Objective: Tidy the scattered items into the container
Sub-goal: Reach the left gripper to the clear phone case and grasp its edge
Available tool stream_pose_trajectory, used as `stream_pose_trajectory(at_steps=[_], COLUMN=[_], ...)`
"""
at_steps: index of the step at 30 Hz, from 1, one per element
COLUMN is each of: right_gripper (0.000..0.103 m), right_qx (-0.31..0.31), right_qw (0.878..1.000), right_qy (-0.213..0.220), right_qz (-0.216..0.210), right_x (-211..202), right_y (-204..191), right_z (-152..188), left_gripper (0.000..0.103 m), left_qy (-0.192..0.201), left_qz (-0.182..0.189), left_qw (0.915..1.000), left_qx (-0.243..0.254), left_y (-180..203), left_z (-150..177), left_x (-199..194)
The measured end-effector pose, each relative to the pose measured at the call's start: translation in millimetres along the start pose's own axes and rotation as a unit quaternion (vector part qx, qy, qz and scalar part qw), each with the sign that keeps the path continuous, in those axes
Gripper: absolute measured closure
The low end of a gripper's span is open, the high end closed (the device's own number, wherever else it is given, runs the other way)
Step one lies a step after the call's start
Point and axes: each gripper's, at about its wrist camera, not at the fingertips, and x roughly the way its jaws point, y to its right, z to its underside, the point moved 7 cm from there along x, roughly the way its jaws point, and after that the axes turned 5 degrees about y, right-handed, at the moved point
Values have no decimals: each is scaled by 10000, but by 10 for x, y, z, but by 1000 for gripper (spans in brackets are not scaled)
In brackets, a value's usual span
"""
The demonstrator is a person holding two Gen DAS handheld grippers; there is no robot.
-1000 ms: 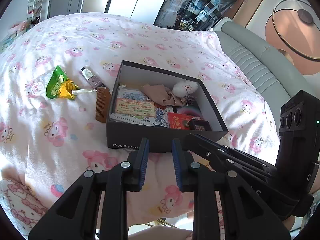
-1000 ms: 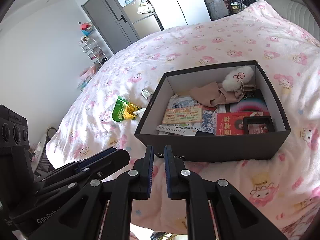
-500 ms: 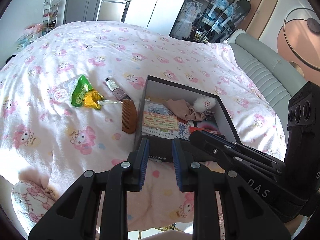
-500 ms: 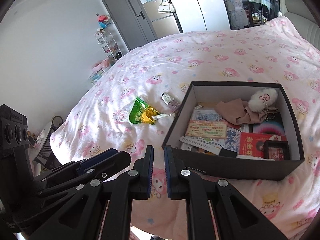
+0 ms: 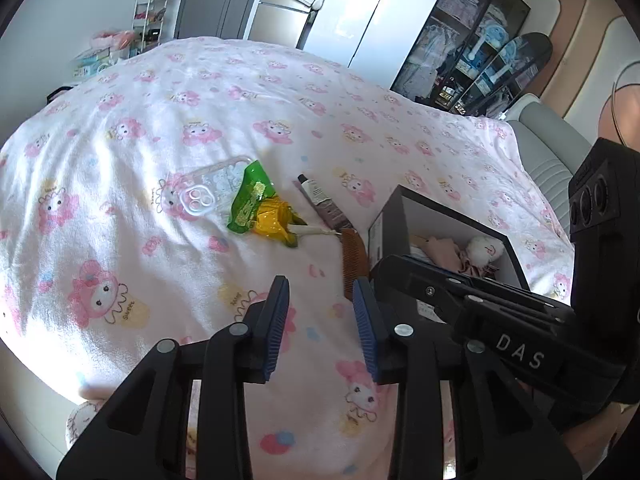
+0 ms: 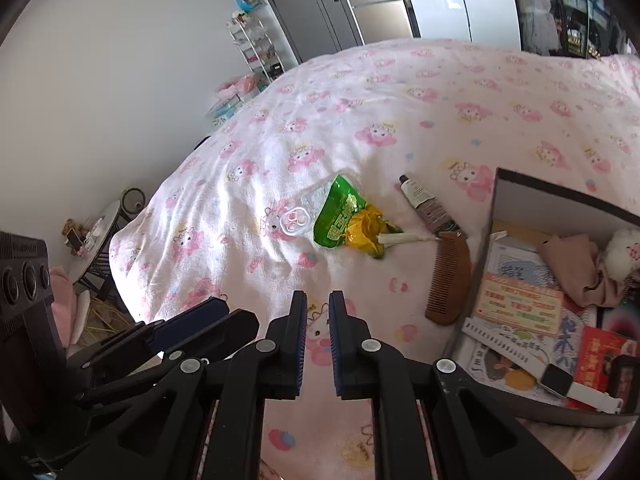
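We have swung both tools off the dark shoe box (image 6: 500, 216) toward the wooden comb (image 6: 450, 276) lying just beside its wall, the left hand-held gripper (image 5: 322, 328) spreading empty, the right hand-held gripper (image 6: 318, 344) pressed nearly together, also empty.

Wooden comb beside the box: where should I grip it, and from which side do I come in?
Grip the wooden comb across its solid curved spine, probably near mid-length, coming from above on its open side, away from the box. It lies flat on the bedspread close along the box wall, teeth facing away from it. The left gripper, jaws opening and empty, is nearest.
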Motion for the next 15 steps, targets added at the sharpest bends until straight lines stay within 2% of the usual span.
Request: stream_pose_trajectory(at_steps=[3, 7, 9, 12, 15], right_gripper=[94, 94, 94, 94, 94], right_qx=[238, 208, 267, 435, 446], right_qw=[9995, 9989, 9976, 9962, 9966], right_qy=[-187, -314, -469, -627, -610], right_qz=[86, 294, 431, 430, 323], right_x=[337, 753, 1002, 1305, 1528], right_y=[96, 157, 228, 298, 254], right_z=[-55, -177, -209, -254, -346], left_gripper=[69, 69, 70, 70, 70], left_qy=[-63, -191, -239, -303, -230], left_qz=[-120, -112, -222, -245, -307], left_qw=[9995, 9963, 9945, 9915, 9884], left_qx=[-269, -826, -993, -1240, -1469], left_y=[-334, -764, -934, -1121, -1339], left_z=[20, 32, -16, -153, -304], left_x=[299, 772, 993, 1240, 1420])
